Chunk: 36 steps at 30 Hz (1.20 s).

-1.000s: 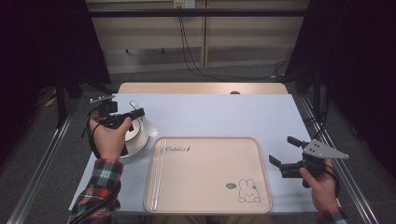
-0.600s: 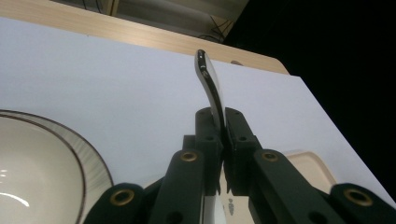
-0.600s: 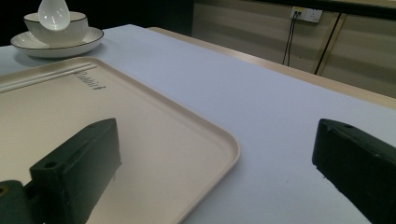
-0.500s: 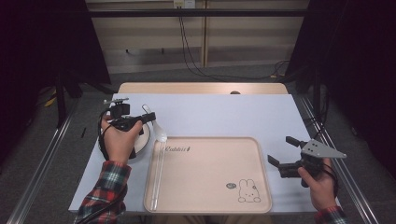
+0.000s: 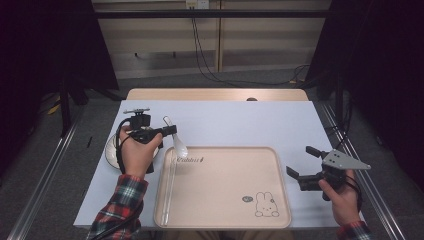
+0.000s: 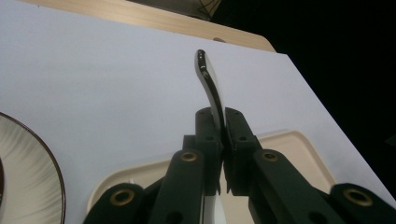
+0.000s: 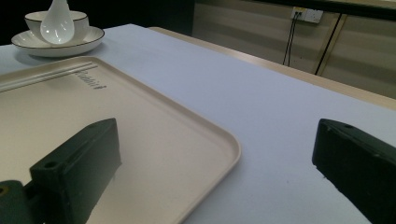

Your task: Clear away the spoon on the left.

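Gripping a white spoon (image 5: 176, 138) by its handle, the left claw (image 5: 167, 131) holds it above the tray's (image 5: 225, 220) far-left corner; placement remains. Right claw (image 5: 304, 166) stands released near the surface's right edge.

Even overhead light on the table (image 5: 240, 125), dark surroundings, soft shadows, near tongs blurred, mild grain

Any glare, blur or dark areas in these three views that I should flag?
High view: even light on the table, surroundings nearly black. Left gripper view: glare streak along the spoon, near fingers soft. Right gripper view: blurred fingers, tray sharp, highlight on the spoon bowl.
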Each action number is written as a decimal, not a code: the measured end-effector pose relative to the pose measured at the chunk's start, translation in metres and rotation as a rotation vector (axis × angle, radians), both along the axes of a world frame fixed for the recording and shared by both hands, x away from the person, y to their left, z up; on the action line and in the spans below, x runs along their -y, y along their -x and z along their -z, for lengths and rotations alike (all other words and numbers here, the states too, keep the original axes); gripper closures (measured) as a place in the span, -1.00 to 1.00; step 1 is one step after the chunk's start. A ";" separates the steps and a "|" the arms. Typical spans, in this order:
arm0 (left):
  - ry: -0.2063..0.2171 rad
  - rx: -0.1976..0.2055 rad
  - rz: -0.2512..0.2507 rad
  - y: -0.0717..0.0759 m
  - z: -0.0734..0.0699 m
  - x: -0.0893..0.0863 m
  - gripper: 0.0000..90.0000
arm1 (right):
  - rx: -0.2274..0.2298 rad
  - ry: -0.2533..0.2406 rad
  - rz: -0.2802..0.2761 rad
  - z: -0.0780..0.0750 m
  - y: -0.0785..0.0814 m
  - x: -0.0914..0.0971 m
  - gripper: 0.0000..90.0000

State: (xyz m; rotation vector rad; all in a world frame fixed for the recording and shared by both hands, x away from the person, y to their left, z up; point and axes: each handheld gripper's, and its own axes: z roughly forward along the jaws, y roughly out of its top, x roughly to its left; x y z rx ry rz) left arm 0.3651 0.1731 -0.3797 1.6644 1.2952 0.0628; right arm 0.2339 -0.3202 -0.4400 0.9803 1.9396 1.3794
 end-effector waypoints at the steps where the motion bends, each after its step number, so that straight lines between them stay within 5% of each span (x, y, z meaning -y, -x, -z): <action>1: 0.007 -0.003 -0.005 0.000 0.001 0.001 0.92 | 0.002 0.002 -0.001 0.000 0.000 0.000 -0.99; 21: -0.043 -0.041 0.081 0.005 0.014 0.020 0.92 | -0.001 0.007 0.001 0.000 0.001 -0.002 -0.99; 36: -0.074 -0.095 0.117 0.008 0.037 0.027 0.92 | 0.002 0.011 0.005 0.000 0.003 -0.001 -0.99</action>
